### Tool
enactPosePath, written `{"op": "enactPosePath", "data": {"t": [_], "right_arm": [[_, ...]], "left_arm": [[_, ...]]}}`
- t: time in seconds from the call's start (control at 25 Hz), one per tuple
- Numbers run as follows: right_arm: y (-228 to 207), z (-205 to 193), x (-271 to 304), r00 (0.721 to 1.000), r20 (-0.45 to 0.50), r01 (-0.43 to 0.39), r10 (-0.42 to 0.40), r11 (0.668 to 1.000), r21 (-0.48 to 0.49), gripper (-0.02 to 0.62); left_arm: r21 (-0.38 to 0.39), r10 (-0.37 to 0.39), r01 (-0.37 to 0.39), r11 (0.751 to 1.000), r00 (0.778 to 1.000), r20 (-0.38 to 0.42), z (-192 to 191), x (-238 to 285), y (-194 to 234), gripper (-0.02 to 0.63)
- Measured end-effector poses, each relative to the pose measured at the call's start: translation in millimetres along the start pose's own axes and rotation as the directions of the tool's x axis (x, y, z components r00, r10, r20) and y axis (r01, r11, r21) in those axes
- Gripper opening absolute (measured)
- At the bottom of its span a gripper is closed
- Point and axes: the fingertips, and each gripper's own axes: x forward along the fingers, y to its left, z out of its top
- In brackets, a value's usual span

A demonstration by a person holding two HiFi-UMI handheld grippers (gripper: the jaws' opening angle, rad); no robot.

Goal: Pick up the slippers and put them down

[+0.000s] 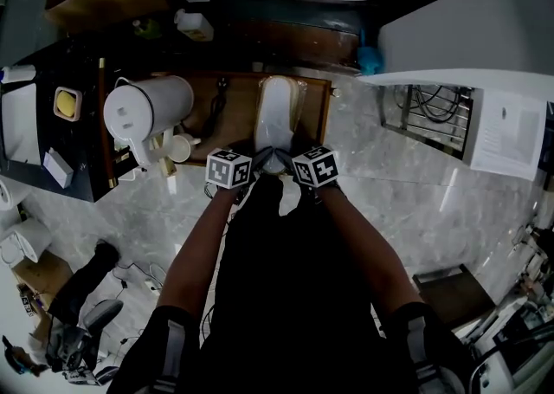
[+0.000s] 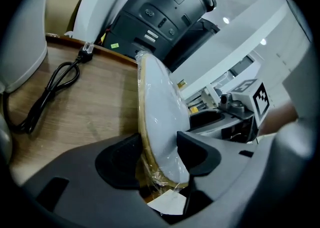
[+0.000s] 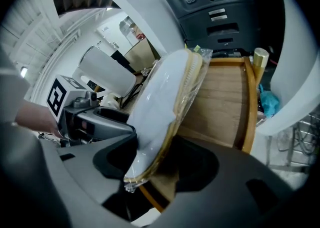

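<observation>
While gripped at near end | slippers point(image 1: 277, 111) | long axis pointing away

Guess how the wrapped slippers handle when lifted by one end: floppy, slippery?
Probably light and fairly stiff: the slippers look straight with the left gripper and right gripper clamping only their near end. The glossy plastic wrap may slip under the pads. Flat, so unlikely to roll.

White kettle point(image 1: 147, 108) sits at the left end of a wooden tray point(image 1: 313, 102), black cable point(image 1: 216, 106) right beside it. Marble floor point(image 1: 389, 184) all around.
</observation>
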Motion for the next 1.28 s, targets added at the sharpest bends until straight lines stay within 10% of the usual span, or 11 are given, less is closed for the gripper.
{"op": "enactPosePath", "data": {"t": [0.6, 1.28], "right_arm": [[-11.7, -2.5, 9.6, 0.997, -0.032, 0.064, -0.065, 0.998, -0.01, 0.236], [9.1, 11.5, -41.4, 0.994, 0.105, 0.053, -0.03, 0.973, -0.225, 0.183]], "left_arm": [[0.004, 0.037, -0.037, 0.999, 0.999, -0.028, -2.9, 8.1, 13.4, 0.233], [0.095, -0.02, 0.001, 0.995, 0.981, 0.193, 29.8, -45.3, -11.3, 0.238]]}}
